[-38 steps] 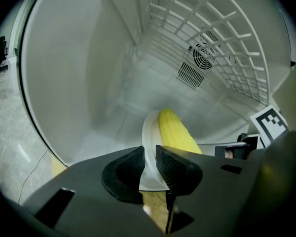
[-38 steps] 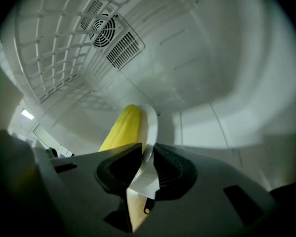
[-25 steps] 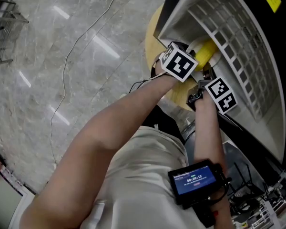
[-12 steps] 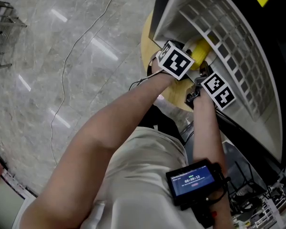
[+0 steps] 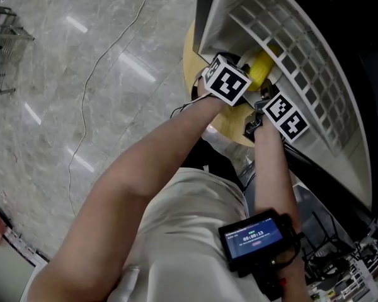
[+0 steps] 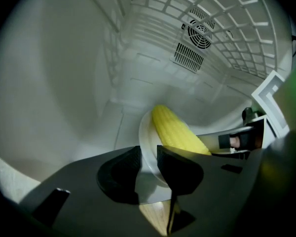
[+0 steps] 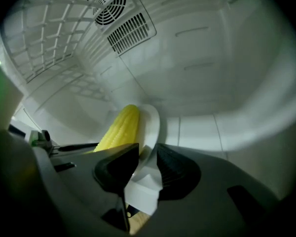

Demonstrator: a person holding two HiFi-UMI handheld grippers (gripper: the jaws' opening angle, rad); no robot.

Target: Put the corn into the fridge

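I am watching both grippers reaching into the fridge (image 5: 340, 99), each at one side of a white plate (image 6: 147, 132). The corn (image 6: 175, 130) is lying along that plate, inside the fridge and under the wire shelf (image 6: 227, 28), with the round fan vent (image 6: 201, 32) showing on the back wall beyond it.

The left gripper (image 6: 148, 157) is opening its jaws. The plate's near rim is sitting in the narrow gap between them, and the pads look to be just coming off it. The right gripper (image 7: 147, 154) is doing likewise on the other side: its jaws are spreading with the rim between them, and the corn is showing just past its left jaw.

I am not seeing clearly whether the plate is resting flat on the fridge's floor, as both gripper views are looking at it from a slant.

From the head view, the two marker cubes are sitting close together at the fridge's mouth, with the yellow corn peeking out just beyond them. The fridge is standing on a round wooden table (image 5: 227, 128), with the grey floor (image 5: 82, 74) spreading out to the left.
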